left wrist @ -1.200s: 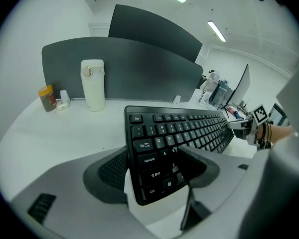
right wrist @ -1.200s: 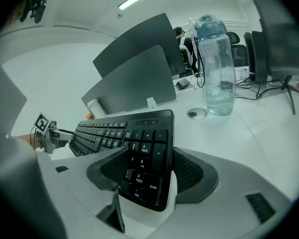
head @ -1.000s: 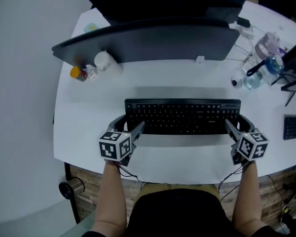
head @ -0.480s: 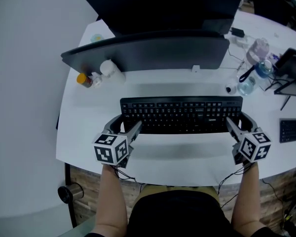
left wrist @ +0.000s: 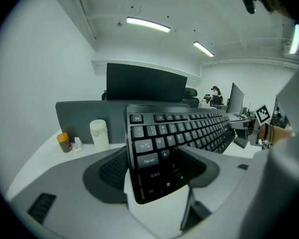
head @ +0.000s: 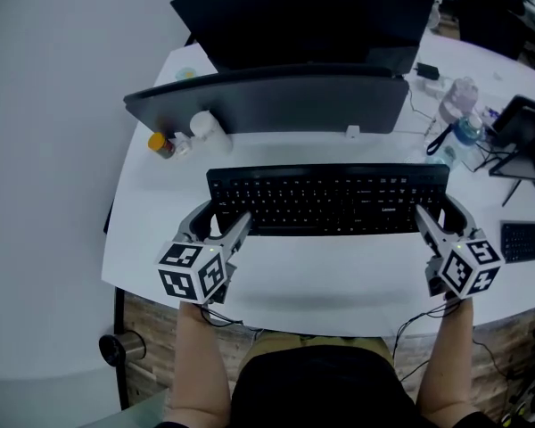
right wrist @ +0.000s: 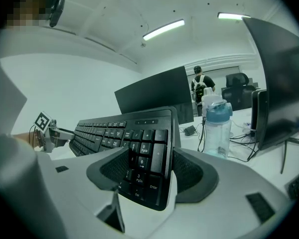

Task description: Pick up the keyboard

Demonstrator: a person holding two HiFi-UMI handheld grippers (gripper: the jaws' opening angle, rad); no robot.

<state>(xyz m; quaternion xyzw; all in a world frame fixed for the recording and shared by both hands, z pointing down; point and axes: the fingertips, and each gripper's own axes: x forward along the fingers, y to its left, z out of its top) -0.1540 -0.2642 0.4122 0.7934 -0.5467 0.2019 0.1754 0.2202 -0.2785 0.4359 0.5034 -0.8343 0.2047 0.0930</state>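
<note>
**While both ends are pinched, the keyboard hangs level between my grippers**

Because a long board tips if it is taken at one point, I hold it at its two short ends. My left gripper (head: 225,219) has its jaws spread wide and pressed onto the left end of the flat black plastic keyboard (head: 330,199). One ribbed pad lies on the keys near Shift, and the other is against the outer side of the case. My right gripper (head: 444,214) grips the number-pad end the same way, with wide jaws closed on it beside Enter.

The keyboard hangs over the middle of the white tabletop (head: 339,275), parallel to the front edge. A soft shadow lies toward that edge, so I judge it clear of the surface.

Along the back edge stands a wide dark-grey monitor (head: 276,101). Toward the back left corner are a white plastic bottle (head: 205,127) and a small orange-capped jar (head: 160,143). A clear water bottle with a blue cap (right wrist: 218,128) stands near the right edge. None of them touches the board.
</note>
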